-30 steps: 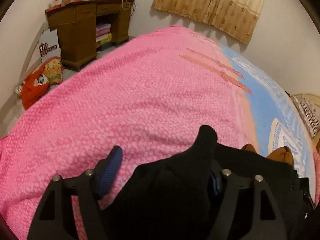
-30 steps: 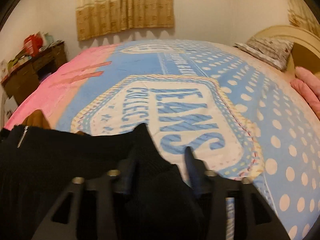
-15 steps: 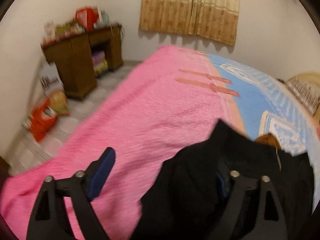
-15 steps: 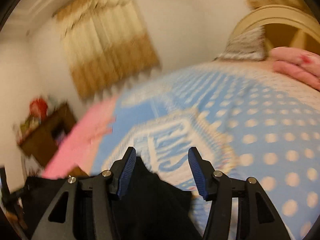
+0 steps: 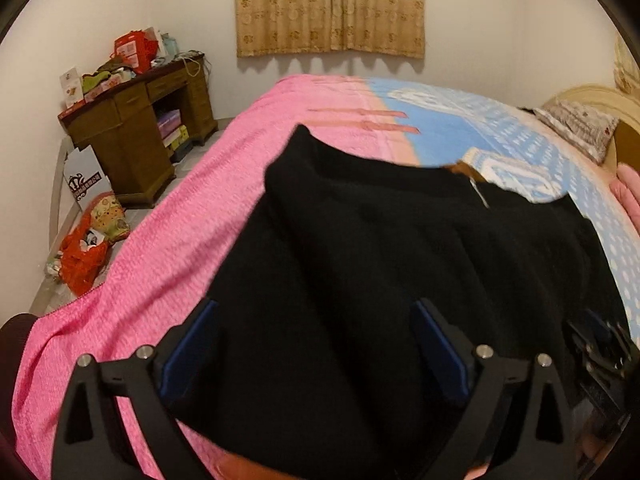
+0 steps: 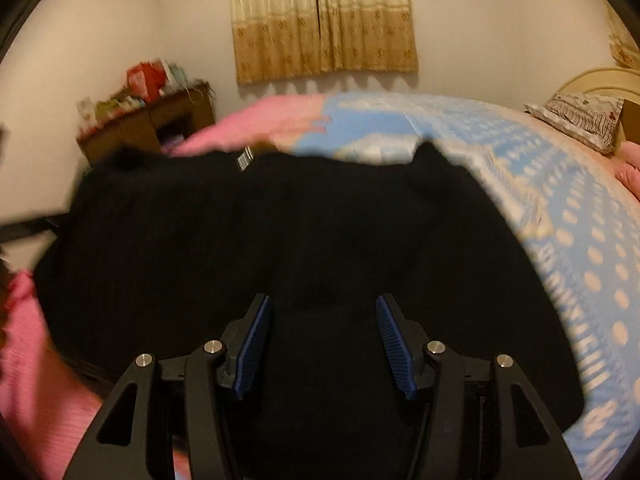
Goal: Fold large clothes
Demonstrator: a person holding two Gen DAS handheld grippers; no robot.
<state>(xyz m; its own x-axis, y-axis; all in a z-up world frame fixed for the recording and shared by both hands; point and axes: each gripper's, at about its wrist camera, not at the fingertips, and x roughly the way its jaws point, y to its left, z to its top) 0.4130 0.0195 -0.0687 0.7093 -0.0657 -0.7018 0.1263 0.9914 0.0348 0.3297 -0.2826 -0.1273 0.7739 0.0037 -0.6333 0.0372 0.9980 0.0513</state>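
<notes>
A black knit garment (image 5: 400, 280) lies spread across the bed, with a brown collar lining and a small label (image 5: 478, 194) at its far edge. My left gripper (image 5: 316, 346) hovers over its near left part, jaws wide and still opening. The cloth lies below and between the blue pads (image 5: 190, 344), which do not press on it. In the right wrist view the same garment (image 6: 280, 232) fills the middle, blurred, with a barcode tag (image 6: 244, 158) at the far edge. My right gripper (image 6: 325, 342) is over it, jaws opening, nothing pinched.
The bed carries a pink blanket (image 5: 160, 240) on the left and a blue spotted cover (image 5: 500, 136) on the right. A cluttered wooden desk (image 5: 132, 136) and red bags (image 5: 84, 256) on the floor stand left of the bed. A pillow (image 5: 580, 128) lies by the headboard.
Both grippers have let go of the raised corners of the black garment and drawn back. Both jaws are wider, and the garment now lies flat ahead of them.
</notes>
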